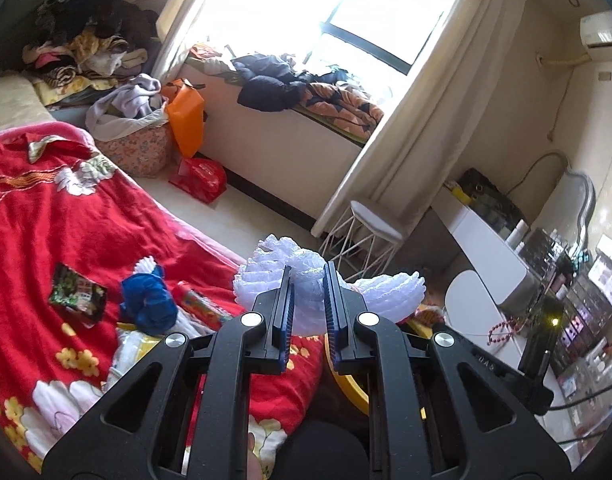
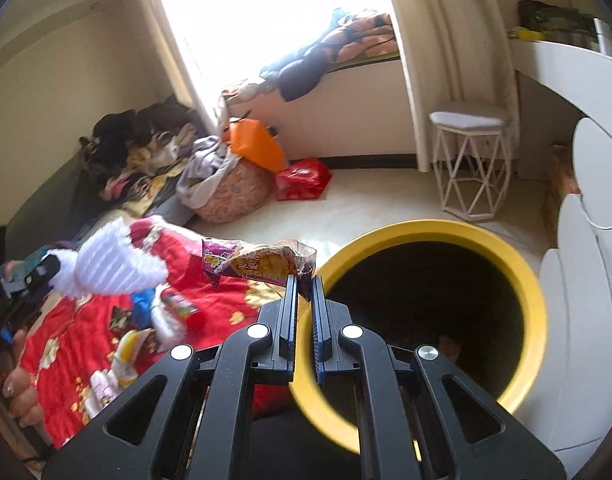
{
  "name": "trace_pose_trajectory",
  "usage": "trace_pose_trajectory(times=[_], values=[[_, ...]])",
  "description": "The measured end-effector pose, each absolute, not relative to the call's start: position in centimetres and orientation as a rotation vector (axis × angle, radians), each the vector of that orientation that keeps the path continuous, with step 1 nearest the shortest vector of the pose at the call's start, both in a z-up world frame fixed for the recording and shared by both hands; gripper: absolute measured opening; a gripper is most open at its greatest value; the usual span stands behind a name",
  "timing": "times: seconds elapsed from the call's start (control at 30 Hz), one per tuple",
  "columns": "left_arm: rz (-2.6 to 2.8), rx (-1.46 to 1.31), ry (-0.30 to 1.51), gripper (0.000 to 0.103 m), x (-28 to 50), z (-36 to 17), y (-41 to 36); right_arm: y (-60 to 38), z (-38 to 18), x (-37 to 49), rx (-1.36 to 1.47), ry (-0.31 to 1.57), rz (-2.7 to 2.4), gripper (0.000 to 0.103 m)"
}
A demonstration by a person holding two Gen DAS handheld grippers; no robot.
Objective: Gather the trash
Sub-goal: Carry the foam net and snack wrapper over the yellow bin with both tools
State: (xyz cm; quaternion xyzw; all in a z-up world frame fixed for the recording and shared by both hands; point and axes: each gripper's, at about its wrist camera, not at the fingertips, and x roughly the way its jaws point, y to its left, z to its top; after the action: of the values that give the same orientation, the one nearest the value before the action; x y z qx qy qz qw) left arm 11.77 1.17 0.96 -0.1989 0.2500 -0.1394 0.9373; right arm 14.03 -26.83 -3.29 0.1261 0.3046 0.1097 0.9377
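My right gripper (image 2: 304, 280), clamped on the snack wrapper (image 2: 262, 264), sits just left of the yellow bin (image 2: 533, 292) mouth and nearer it than my left gripper (image 1: 308, 276), pinching white foam netting (image 1: 389, 292) over the bed (image 1: 58, 216).

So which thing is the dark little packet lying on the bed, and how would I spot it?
Start at the red floral blanket covering the bed. Among the litter on it, look left of the crumpled blue cloth: the flat dark snack packet lies there alone. It is the only dark, rectangular piece; the others are blue, white or striped.
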Motion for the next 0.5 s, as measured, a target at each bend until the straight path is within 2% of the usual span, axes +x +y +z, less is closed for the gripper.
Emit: trace_pose_trajectory(times=[0.5], values=[[-0.328, -0.296, 0.550, 0.010, 12.7, -0.1, -3.5, -31.2, -4.1, 14.6, 0.319, 0.606, 0.126, 0.007]])
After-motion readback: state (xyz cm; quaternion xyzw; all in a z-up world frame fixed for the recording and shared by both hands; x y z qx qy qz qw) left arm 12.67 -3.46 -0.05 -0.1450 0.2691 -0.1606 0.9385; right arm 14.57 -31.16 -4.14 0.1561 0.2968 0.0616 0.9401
